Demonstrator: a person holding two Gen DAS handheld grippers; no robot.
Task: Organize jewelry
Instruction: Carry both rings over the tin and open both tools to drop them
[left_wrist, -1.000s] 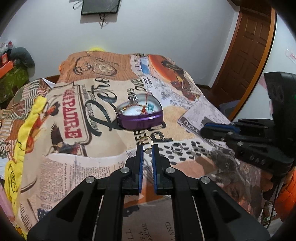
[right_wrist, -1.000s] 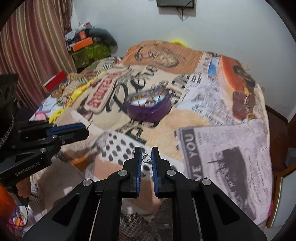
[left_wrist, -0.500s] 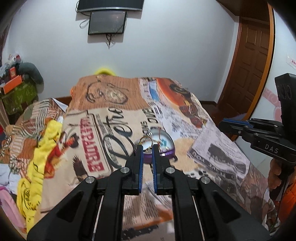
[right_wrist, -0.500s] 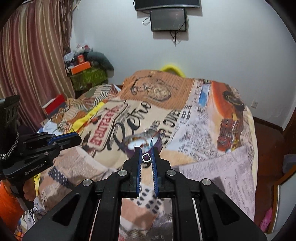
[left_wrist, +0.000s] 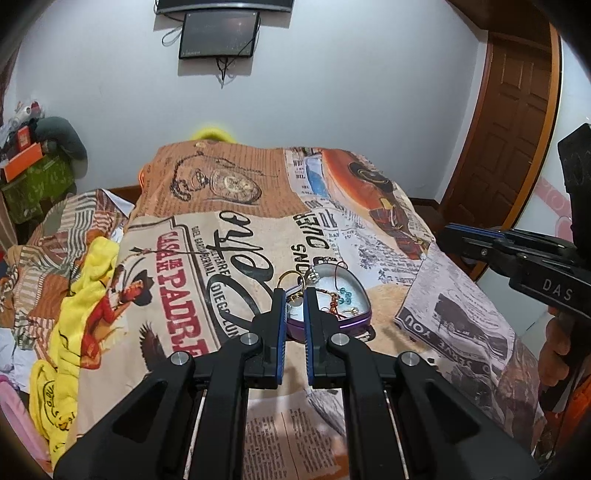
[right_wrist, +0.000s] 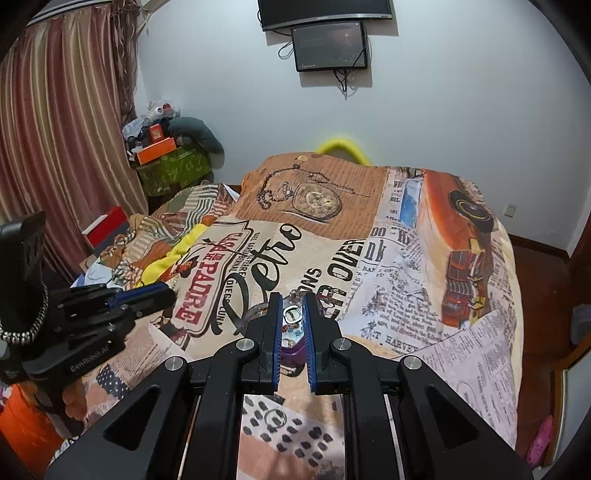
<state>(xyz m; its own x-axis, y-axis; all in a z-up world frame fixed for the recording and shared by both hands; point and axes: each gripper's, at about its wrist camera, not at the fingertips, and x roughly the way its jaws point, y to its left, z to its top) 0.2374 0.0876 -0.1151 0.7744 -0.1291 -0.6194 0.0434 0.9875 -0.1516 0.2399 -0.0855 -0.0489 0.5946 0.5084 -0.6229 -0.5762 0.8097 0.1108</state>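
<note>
**Carrying two rings above the purple tin**

Pinching a gold ring (left_wrist: 291, 282) between its blue-padded fingertips, the left gripper (left_wrist: 294, 295) is hanging over the bed, its jaws clamped on the ring's lower part while the hoop is sticking up past the tips. Directly ahead of and below those tips, a purple heart-shaped tin (left_wrist: 343, 314) is lying open on the bedspread (left_wrist: 258, 199), and inside it a red cord, blue beads and a few small gold pieces are showing against the pale lining. Off to the left gripper's right, the other black tool is reaching in from the edge of the view.

Meanwhile the right gripper (right_wrist: 293, 314) is squeezing a silver ring (right_wrist: 291, 316) flat between its pads, jaws closed on it. Just beyond and beneath its tips the same tin is sitting, mostly hidden behind the fingers, with only a strip of purple wall (right_wrist: 293, 350) and a clear rim showing. Closer to the handle and below the right gripper, another silver ring (right_wrist: 275, 418) is lying loose on a dotted patch of the spread. To this gripper's left, the left tool is hovering at about the same height. Far ahead of both grippers, a dark screen (right_wrist: 330, 46) is hanging on the white wall.
</note>
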